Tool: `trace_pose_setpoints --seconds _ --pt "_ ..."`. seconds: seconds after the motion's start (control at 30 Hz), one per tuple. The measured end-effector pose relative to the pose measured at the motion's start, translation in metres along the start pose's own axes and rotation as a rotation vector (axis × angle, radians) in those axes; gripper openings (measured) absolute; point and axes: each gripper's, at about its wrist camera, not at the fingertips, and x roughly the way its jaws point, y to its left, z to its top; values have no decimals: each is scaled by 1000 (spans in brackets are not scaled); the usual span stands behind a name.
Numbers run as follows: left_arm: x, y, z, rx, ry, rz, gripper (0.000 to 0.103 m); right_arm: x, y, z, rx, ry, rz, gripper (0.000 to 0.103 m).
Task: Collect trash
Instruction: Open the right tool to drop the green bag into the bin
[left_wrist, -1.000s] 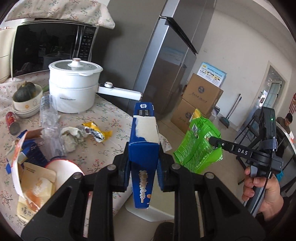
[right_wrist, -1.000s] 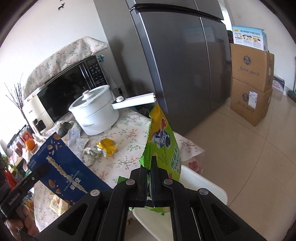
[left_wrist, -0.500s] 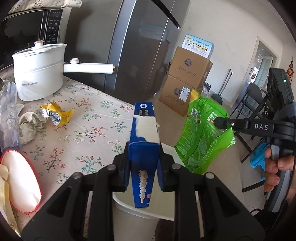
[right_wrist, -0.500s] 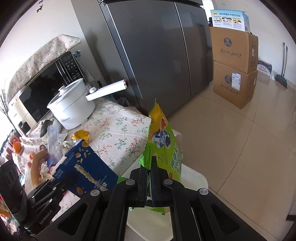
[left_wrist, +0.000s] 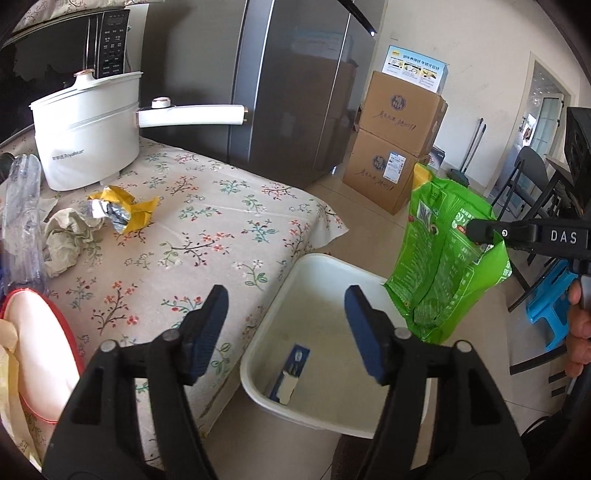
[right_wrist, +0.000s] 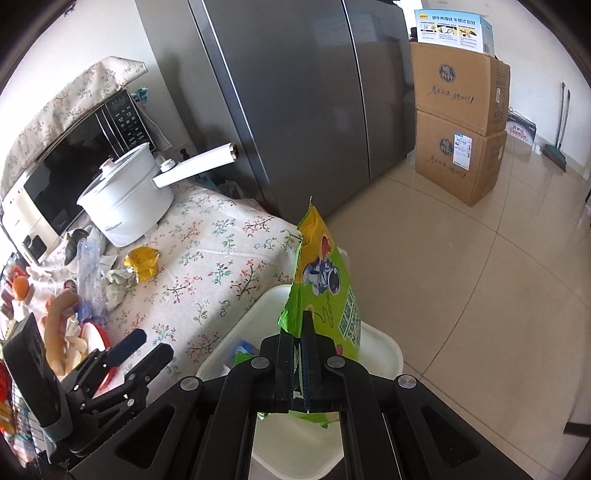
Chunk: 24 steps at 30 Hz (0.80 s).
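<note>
Jaws first: the left gripper (left_wrist: 284, 325) stands wide apart with nothing between its blue pads, while the right gripper (right_wrist: 299, 365) is pinched tight on the crinkly green foil snack bag (right_wrist: 325, 288).

Left view now: a flat blue carton (left_wrist: 290, 373) lies on the floor of the white plastic bin (left_wrist: 332, 266), right under the spread jaws at about 6 o'clock, so that piece looks delivered. The bin sits on the floor tight against the corner of the table with the floral cloth (left_wrist: 207, 236).

The relation that matters: the green bag hangs at 3 o'clock in the left view (left_wrist: 443, 266), its bottom corner over the bin's right rim, long axis upright and slightly tilted. In the right view it rises toward 12 o'clock from the jaws, with the bin's opening below at 6 o'clock. The right hand is clearly the nearer one, and my call is a simple release should send the bag down into the bin, though it sits close to the rim.

Trash waiting on the table, up at 10 o'clock from the left gripper: a crumpled yellow-and-silver wrapper (left_wrist: 122, 210) and a wadded grey-white paper napkin (left_wrist: 66, 236), just beside each other near the white electric pot (left_wrist: 85, 125).
</note>
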Motion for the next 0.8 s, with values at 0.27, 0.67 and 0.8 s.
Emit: trace_pose_setpoints --seconds 0.27,0.67,0.8 --pt "-3 14 -9 18 95 87 78 11 6 -2 -12 37 -14 4" --pt "-26 37 -13 8 151 146 83 16 15 -5 35 74 17 65" --pt "-36 44 -12 -3 158 160 84 18 22 -5 20 85 16 67"
